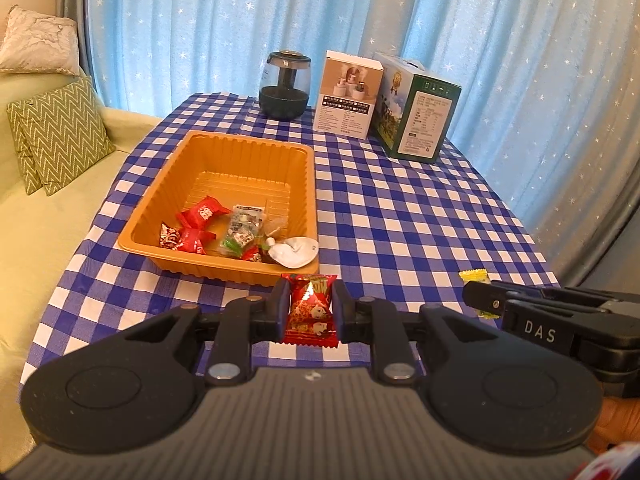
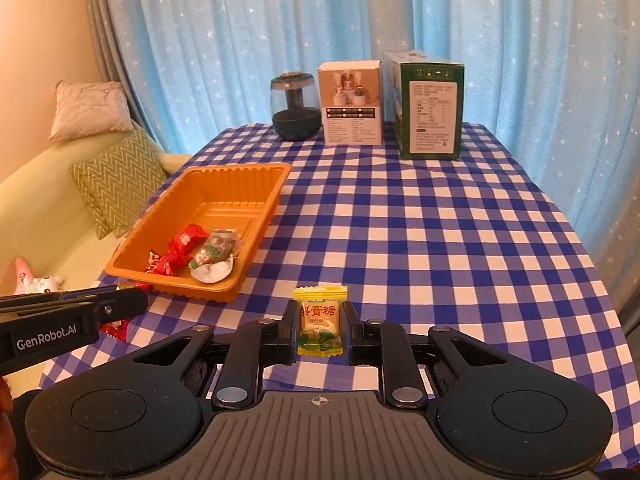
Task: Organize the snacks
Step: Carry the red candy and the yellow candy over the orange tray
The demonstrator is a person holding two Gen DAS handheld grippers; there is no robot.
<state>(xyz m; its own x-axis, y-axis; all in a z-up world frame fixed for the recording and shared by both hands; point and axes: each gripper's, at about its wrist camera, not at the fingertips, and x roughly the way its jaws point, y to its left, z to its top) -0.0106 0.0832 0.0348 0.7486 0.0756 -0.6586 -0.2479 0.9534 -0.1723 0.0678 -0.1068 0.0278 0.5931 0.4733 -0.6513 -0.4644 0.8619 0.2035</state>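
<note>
left wrist view: left gripper (image 1: 310, 312) low over the blue checked tablecloth (image 1: 400, 220), fingers pinching a red snack packet (image 1: 311, 307) from both sides, just short of the near wall of the orange tray (image 1: 224, 152). inside the tray, toward its near end: red candies (image 1: 202, 214), a green-and-clear packet (image 1: 240, 226), a white pouch (image 1: 294, 252) against the near right corner. to the right, black tongs of the other tool, a yellow-green wrapper partly hidden behind them.

right wrist view: right gripper (image 2: 319, 326) close to the cloth, fingers set at either side of a yellow candy (image 2: 320, 320), left pad touching, right pad right at its edge; cannot tell whether squeezed tight or lifted. tray off to the left, well apart from this candy. at the far edge of the table: dark round jar (image 2: 296, 108), white box (image 2: 351, 104), green box (image 2: 430, 106), side by side before the blue curtain (image 2: 360, 12). sofa with zigzag cushions (image 2: 116, 184) at left.
</note>
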